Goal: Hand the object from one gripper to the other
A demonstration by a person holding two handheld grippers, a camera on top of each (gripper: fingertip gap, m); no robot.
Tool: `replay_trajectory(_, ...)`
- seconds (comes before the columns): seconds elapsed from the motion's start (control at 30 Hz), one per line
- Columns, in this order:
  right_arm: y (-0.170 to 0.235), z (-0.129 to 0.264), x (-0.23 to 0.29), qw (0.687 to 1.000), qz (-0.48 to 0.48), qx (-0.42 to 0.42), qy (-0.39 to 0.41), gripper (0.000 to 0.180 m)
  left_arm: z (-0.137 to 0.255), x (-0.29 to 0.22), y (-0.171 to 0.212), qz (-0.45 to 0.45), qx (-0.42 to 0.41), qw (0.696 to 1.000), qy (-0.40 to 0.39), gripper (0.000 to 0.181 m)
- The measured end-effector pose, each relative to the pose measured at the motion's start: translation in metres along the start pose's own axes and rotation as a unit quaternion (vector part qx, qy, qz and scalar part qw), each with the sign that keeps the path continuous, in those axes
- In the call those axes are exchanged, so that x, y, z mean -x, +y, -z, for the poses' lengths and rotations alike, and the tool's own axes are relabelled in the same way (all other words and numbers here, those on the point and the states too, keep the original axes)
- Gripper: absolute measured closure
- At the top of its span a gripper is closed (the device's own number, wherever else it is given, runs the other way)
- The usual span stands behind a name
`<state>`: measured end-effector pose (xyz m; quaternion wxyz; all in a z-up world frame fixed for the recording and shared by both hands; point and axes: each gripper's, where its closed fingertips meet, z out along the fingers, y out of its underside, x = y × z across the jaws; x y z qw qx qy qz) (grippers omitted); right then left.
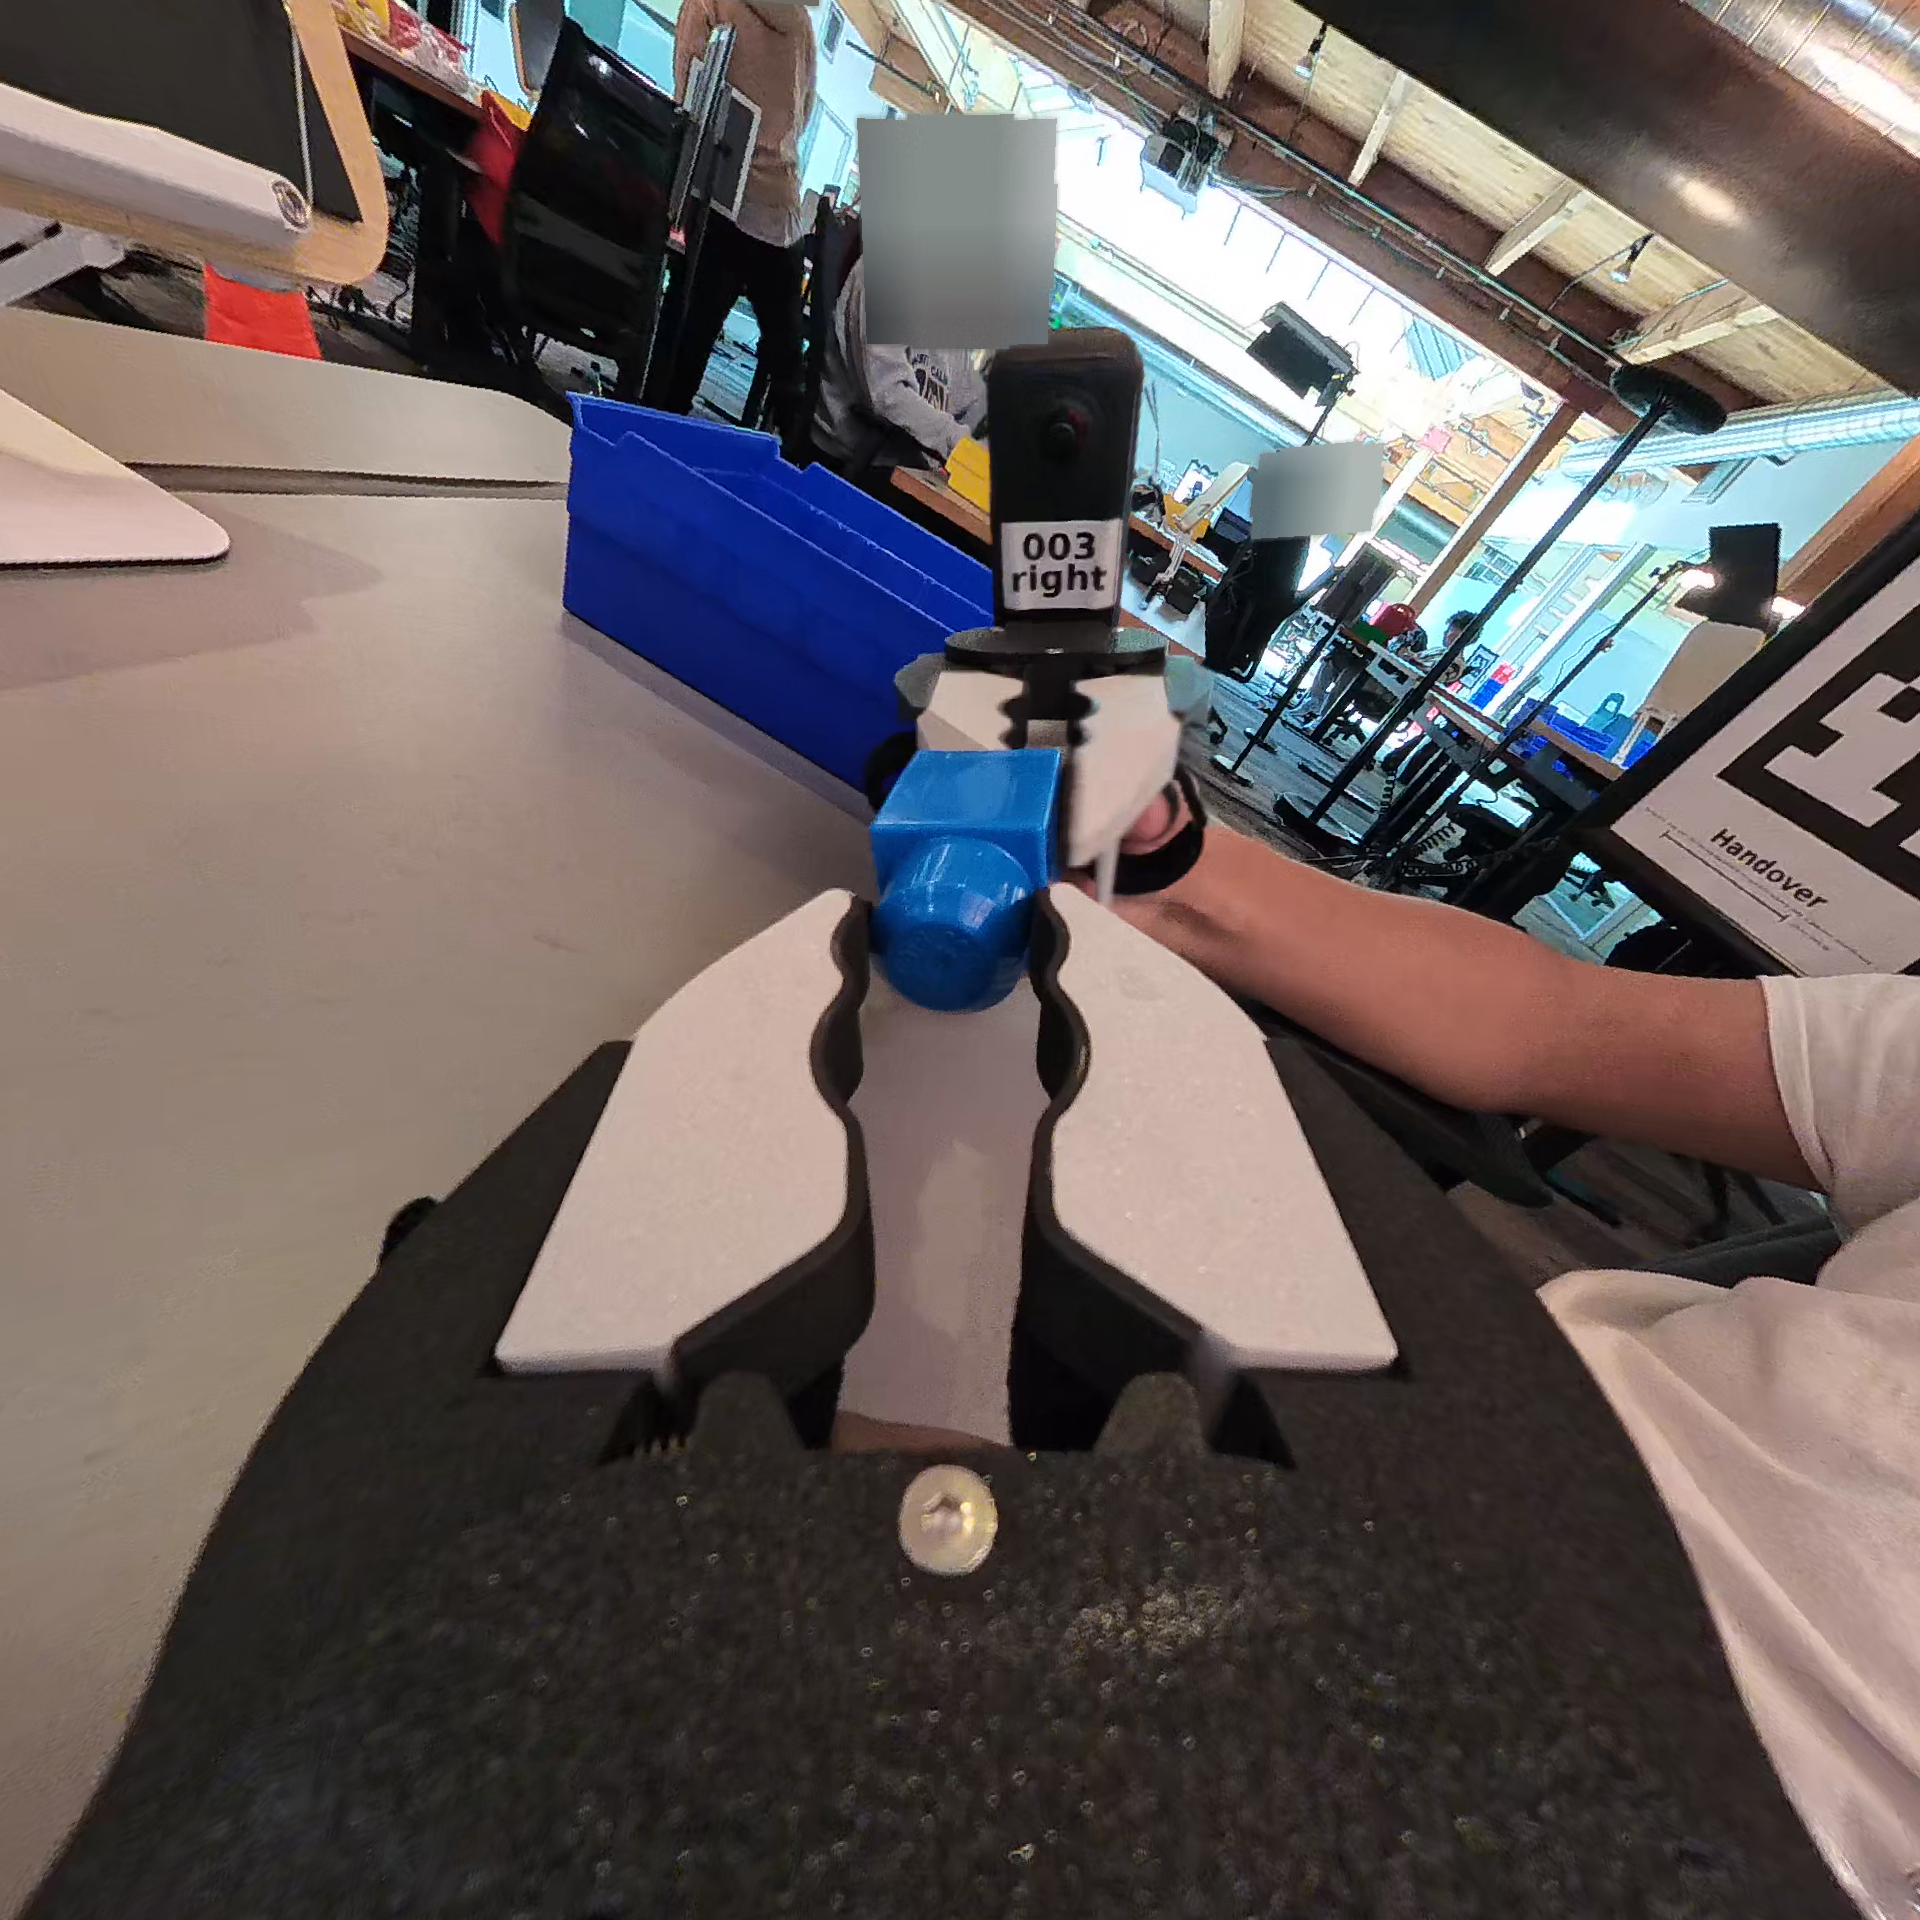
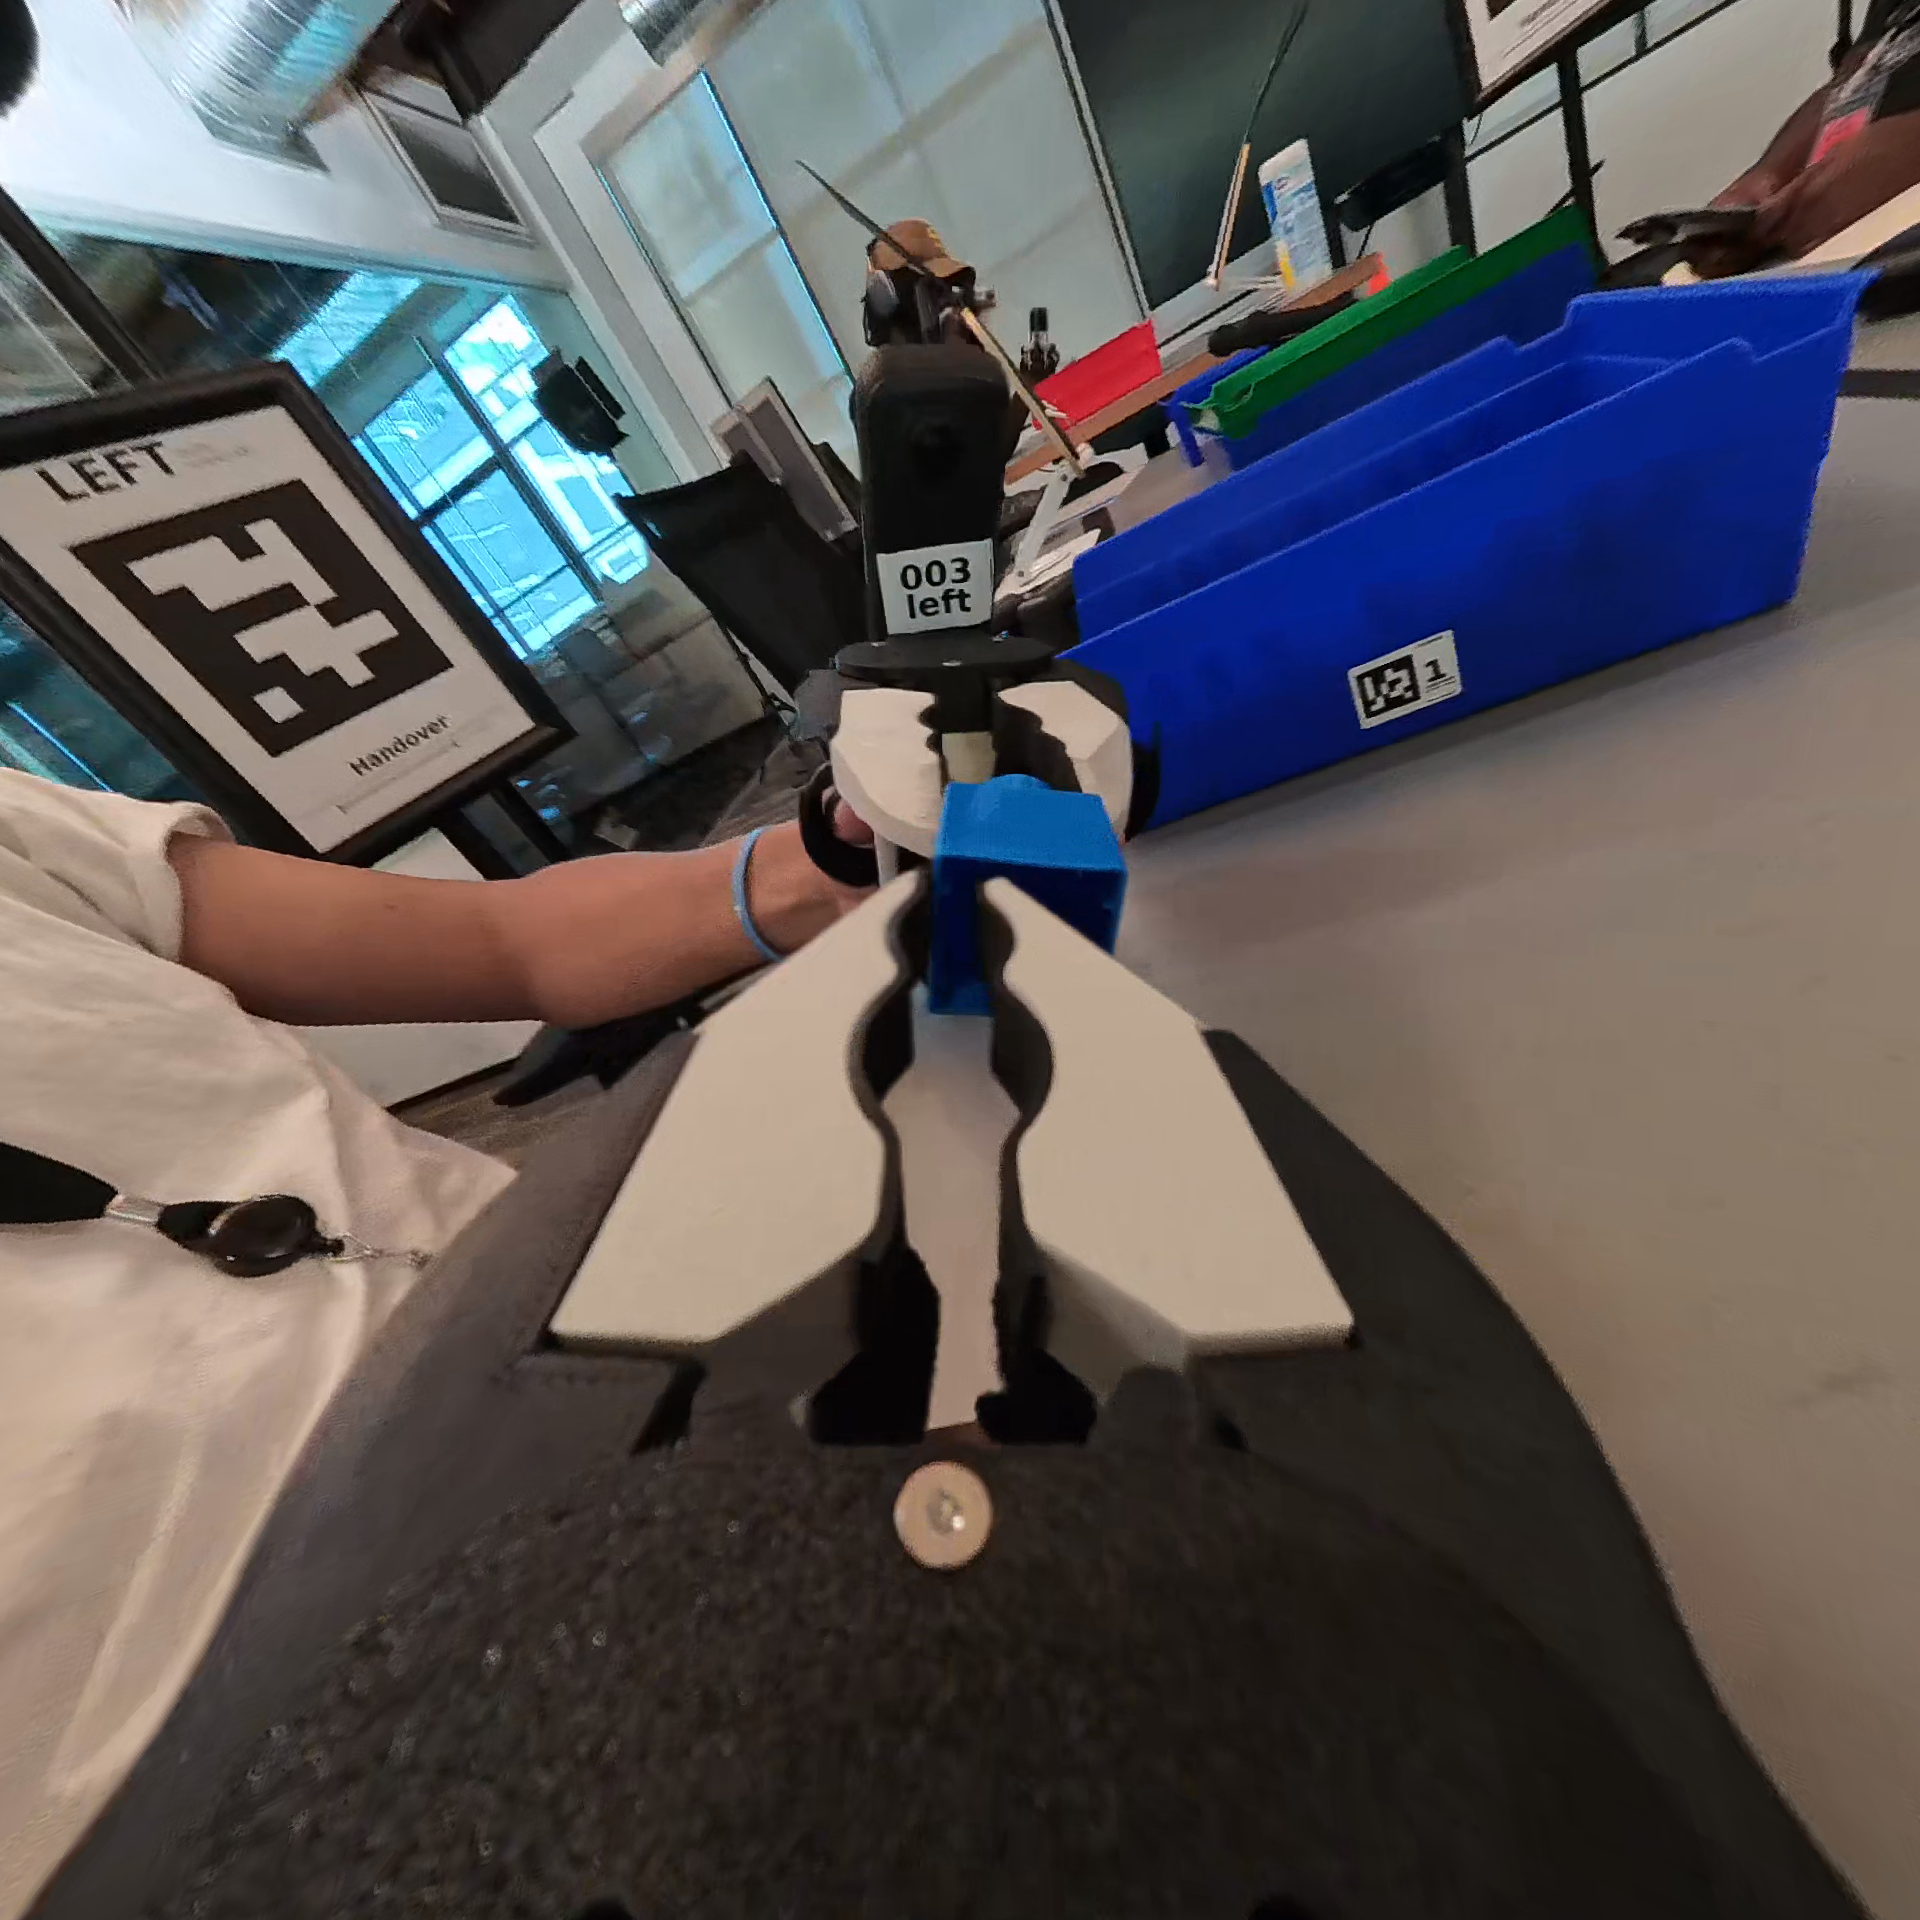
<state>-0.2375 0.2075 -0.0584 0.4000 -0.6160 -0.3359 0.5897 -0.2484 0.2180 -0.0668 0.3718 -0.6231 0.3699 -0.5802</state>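
You've got the blue block point(image 1: 961, 821) mid-air between both tools: left gripper point(image 1: 951, 935) pinches its rounded end, right gripper point(image 2: 956, 914) clamps the square end, so both are clenched on it. Confirm one grip's firm w/ no slip before easing the other off. Blue bin point(image 2: 1455, 582) sits just behind the block, table point(image 2: 1558, 1039) below; nothing's blocking.

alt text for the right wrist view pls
The right tool grips the square end of a blue plastic block-and-knob object above a grey table, while the left tool faces it from the object's far end. A blue plastic bin sits to the right; a framed black-and-white marker sign stands left.
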Motion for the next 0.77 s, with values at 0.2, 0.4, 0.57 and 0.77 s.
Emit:
replay_trajectory(0.2,0.003,0.000,-0.007,0.999,0.018,0.017,0.032,0.177,-0.001,0.009,0.003,-0.012,0.001,1.000,-0.027,0.151)
replay_trajectory(0.4,0.010,0.009,-0.037,0.975,0.131,0.074,0.167,0.179,0.005,0.031,-0.001,-0.030,-0.013,0.994,-0.103,0.140)
replay_trajectory(0.57,0.023,0.023,-0.074,0.803,0.407,0.236,0.367,0.179,0.006,0.047,0.010,-0.075,0.027,0.981,-0.175,0.135)
replay_trajectory(0.77,0.036,-0.007,-0.063,0.518,0.678,0.334,0.400,0.179,-0.003,0.050,0.020,-0.087,0.054,0.974,-0.204,0.117)
